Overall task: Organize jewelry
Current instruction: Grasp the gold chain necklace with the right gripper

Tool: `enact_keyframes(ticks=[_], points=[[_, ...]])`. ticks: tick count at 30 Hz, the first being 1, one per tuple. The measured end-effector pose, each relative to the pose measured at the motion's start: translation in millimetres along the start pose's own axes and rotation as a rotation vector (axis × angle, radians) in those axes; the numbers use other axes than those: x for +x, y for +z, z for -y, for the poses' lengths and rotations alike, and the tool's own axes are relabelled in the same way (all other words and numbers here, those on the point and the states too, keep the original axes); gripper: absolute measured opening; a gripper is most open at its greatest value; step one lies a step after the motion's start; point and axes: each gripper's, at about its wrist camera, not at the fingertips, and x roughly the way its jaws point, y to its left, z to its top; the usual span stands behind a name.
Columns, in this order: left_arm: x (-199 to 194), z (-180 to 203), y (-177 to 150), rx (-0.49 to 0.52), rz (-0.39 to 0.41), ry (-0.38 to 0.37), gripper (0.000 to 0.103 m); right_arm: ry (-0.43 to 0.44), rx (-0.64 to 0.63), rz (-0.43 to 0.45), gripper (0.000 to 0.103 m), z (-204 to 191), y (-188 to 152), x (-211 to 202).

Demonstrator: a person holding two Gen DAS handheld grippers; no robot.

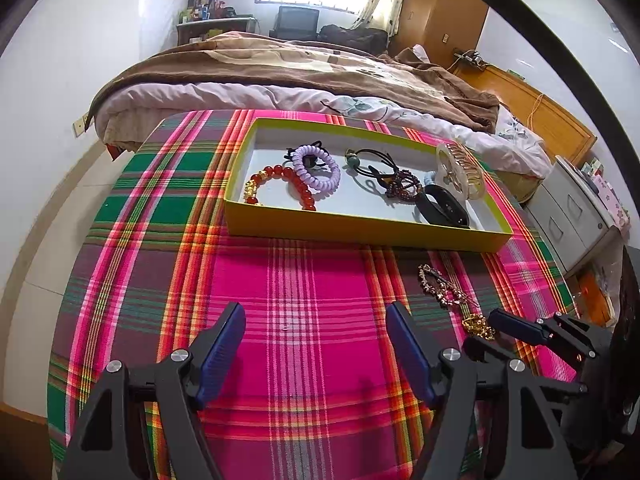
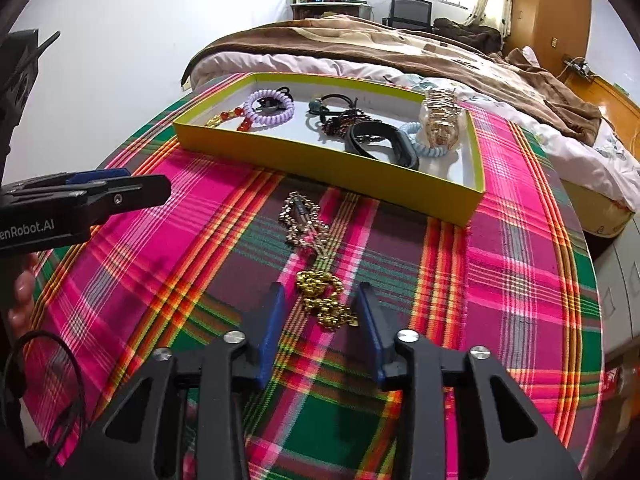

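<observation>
A gold chain [image 2: 324, 300] lies bunched on the plaid tablecloth [image 2: 520, 280]. My right gripper [image 2: 321, 292] stands open around the chain, one blue pad on each side and a gap on the left. A jewelled hair clip [image 2: 304, 220] lies just beyond it. Farther back, a yellow-walled tray [image 2: 320, 164] holds a lilac coil tie [image 2: 268, 110], a red bead bracelet [image 1: 280, 176], a black band [image 2: 384, 144] and a clear claw clip [image 2: 440, 120]. My left gripper [image 1: 316, 312] hangs open over bare cloth, left of the chain [image 1: 478, 326].
The round table's edge curves close on the left and right. A bed [image 1: 280, 76] with a brown blanket stands behind the table. A grey drawer cabinet [image 1: 576, 216] stands at the right. A person's fingers [image 2: 20, 292] show at the left edge of the right wrist view.
</observation>
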Motion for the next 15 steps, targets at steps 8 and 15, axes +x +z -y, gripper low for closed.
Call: enact_keyframes(ticks=[8,15], points=[[1,8,-1,0.008,-0.008,0.000,0.072,0.016,0.030,0.011,0.012,10,-2,-3],[6,18,1,0.017,-0.025,0.000,0.072,0.082,0.151,0.081,0.012,35,-3,-22]])
